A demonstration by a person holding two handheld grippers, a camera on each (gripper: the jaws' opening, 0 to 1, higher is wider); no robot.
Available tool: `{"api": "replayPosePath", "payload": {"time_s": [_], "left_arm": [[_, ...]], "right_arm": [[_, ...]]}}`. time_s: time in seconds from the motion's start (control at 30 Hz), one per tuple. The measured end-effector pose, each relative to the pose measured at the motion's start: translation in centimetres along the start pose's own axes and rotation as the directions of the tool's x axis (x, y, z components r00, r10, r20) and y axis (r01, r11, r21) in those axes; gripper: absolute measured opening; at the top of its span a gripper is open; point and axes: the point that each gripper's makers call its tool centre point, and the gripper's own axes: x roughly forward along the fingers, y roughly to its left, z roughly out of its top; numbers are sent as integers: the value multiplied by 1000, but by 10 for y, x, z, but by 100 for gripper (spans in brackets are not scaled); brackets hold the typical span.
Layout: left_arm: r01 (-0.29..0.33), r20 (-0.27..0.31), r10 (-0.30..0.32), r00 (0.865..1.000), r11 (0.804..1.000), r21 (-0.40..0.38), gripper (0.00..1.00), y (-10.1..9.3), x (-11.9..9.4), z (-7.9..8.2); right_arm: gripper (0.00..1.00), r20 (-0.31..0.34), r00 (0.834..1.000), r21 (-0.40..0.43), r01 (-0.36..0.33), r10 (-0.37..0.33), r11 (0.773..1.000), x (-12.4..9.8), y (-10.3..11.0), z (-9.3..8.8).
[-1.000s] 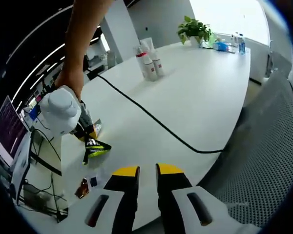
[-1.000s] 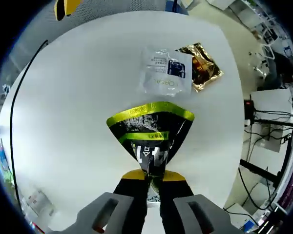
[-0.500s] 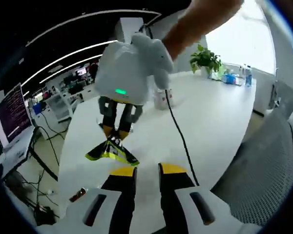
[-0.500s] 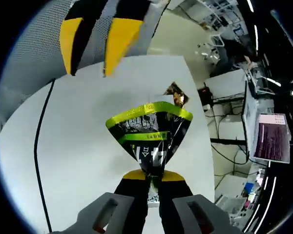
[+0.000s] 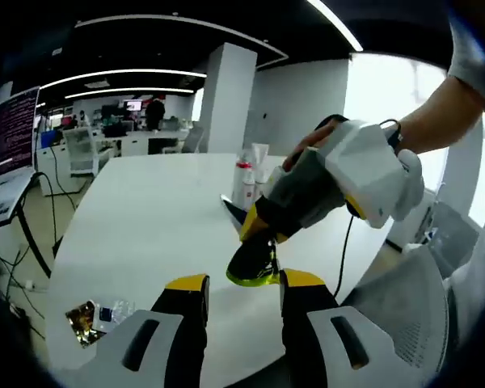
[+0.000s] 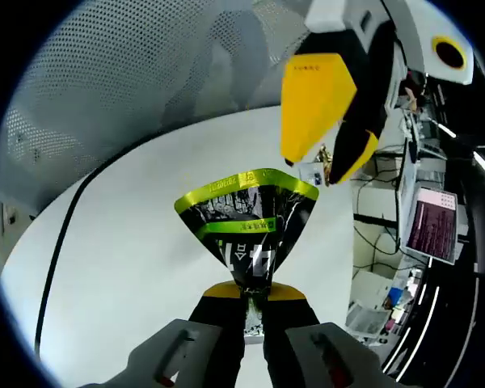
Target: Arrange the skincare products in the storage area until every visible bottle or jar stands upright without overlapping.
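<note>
We see a large open office around a long white table with rounded edges [image 5: 145,242]. A square white pillar [image 5: 226,101] rises behind it, and long strip lights [image 5: 121,74] run across the dark ceiling. A bright window [image 5: 372,105] floods the far wall with daylight. At the left a monitor with pink text on a dark screen [image 5: 12,129] stands on a side desk. A grey perforated mesh chair back [image 6: 145,89] looms beyond the table's edge, and a black cable [image 6: 61,242] trails over the tabletop.
</note>
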Motion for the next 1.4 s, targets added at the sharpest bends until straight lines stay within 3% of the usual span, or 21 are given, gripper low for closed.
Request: {"api": "replayPosePath", "payload": {"time_s": [0.07, 0.23, 0.33, 0.4, 0.43, 0.5, 0.63, 1.0, 1.4], "left_arm": [[51, 13, -50, 999, 997, -60, 33, -7, -1, 3], [153, 14, -153, 988, 985, -83, 35, -24, -4, 5], [242, -13, -247, 969, 959, -144, 39, -37, -6, 2], [310, -21, -324, 946, 920, -241, 39, -45, -9, -1], [325, -32, -344, 939, 911, -255, 38, -47, -11, -3], [326, -30, -341, 939, 917, -232, 35, -47, -11, -3], [352, -53, -374, 926, 907, -232, 28, -55, -14, -7], [321, -52, -338, 940, 925, -202, 23, -46, -16, -3], [296, -46, -309, 950, 936, -189, 19, -40, -16, -1]], "right_arm": [[0, -9, 1000, -39, 16, -16, 999, -9, 1, 9], [0, -14, 997, -112, 79, -82, 990, -27, -12, 25], [0, -17, 994, -160, 101, -105, 982, -33, -17, 34], [0, 2, 992, -192, 122, -124, 974, -37, -20, 44], [0, -1, 992, -193, 127, -130, 973, -37, -21, 46], [0, -2, 989, -214, 142, -146, 966, -38, -24, 50], [0, 3, 984, -247, 171, -175, 954, -41, -31, 59], [0, -31, 979, -206, 190, -200, 960, -38, -39, 54], [6, -33, 969, -102, 241, -245, 965, -33, -39, 51]]}}
